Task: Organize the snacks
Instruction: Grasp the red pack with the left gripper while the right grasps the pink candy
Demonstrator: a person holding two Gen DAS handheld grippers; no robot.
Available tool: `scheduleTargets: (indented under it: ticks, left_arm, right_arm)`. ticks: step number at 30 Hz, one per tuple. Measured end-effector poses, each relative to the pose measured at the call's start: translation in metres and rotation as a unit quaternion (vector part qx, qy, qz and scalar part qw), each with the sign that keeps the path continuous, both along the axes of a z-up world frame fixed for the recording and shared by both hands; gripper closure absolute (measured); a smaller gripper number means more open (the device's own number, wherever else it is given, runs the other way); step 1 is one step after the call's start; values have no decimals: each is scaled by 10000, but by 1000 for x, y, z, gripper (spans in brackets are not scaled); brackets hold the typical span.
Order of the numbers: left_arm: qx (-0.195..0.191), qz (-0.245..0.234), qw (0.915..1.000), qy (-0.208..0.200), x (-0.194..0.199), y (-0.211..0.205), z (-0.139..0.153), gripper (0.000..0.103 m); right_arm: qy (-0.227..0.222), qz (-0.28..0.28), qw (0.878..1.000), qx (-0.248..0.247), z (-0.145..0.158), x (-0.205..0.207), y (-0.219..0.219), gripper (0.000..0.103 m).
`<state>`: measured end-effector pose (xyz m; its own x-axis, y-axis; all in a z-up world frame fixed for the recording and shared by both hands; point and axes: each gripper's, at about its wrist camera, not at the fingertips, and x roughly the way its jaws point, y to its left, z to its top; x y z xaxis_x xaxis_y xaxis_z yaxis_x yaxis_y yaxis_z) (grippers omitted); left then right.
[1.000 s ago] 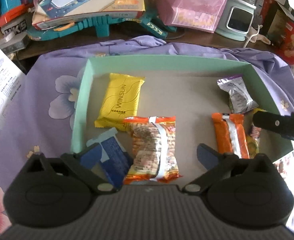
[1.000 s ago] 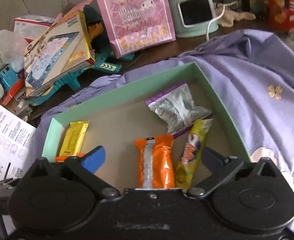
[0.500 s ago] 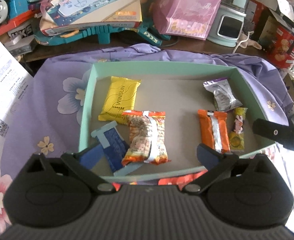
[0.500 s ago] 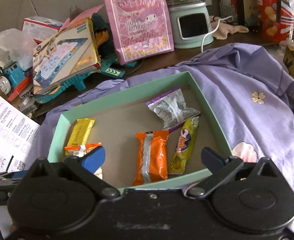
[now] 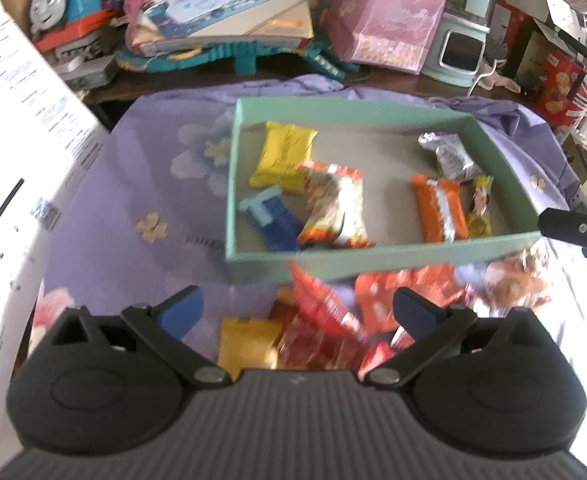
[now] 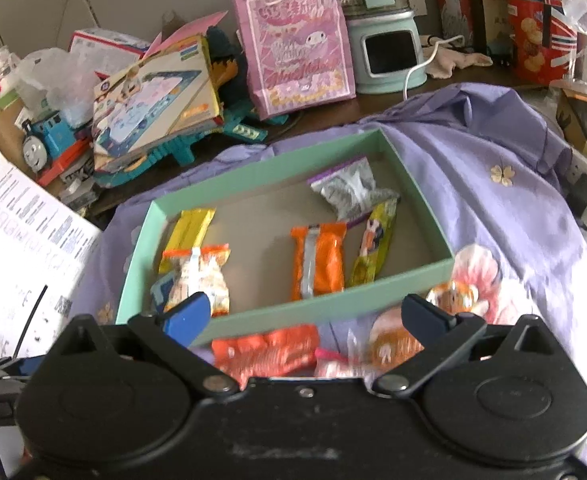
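A green box [image 5: 377, 258] [image 6: 253, 172] on the purple cloth holds several snacks: a yellow pack [image 5: 283, 156], a blue pack [image 5: 273, 224], an orange-and-white bag [image 5: 335, 210] [image 6: 197, 276], an orange bar [image 5: 437, 210] [image 6: 317, 262], a yellow stick pack [image 6: 375, 244] and a silver pack [image 5: 447, 154] [image 6: 347, 188]. Loose red, orange and yellow snacks [image 5: 325, 320] [image 6: 269, 350] lie on the cloth in front of the box. My left gripper [image 5: 297, 310] is open and empty above the loose pile. My right gripper [image 6: 303, 314] is open and empty above the box's near wall.
A white printed sheet [image 5: 17, 152] lies at the left. Behind the box stand a toy train [image 6: 43, 140], a game box [image 6: 153, 96], a pink gift bag [image 6: 293, 44] and a mint appliance [image 6: 385, 52]. A red tin [image 6: 541, 44] is at the far right.
Both grippers have pulled back and up from inside the box, both open throughout. The loose snacks in front of the box have come into view.
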<state>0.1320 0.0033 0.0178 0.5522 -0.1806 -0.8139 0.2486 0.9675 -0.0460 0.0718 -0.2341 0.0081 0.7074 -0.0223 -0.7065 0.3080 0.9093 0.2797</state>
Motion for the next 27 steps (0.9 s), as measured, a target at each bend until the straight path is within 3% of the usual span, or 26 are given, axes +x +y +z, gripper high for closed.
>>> scheduleTargets:
  ticks: [10, 17, 20, 24, 27]
  left_arm:
    - [-103, 0, 9996, 274, -34, 21, -36, 0]
    - [227, -426, 9988, 72, -47, -1, -54, 4]
    - [235, -529, 9983, 69, -46, -7, -60, 16]
    - [171, -579, 9980, 194, -43, -10, -67, 55]
    - [103, -681, 9975, 186, -42, -10, -69, 56]
  right_arm:
    - [509, -67, 9984, 221, -42, -32, 6, 0]
    - [721, -226, 9967, 312, -66, -48, 2, 0]
    - [710, -241, 9969, 219, -70, -48, 2, 1]
    - [760, -169, 9967, 226, -75, -42, 4, 19]
    - [742, -23, 9970, 241, -78, -34, 10, 30]
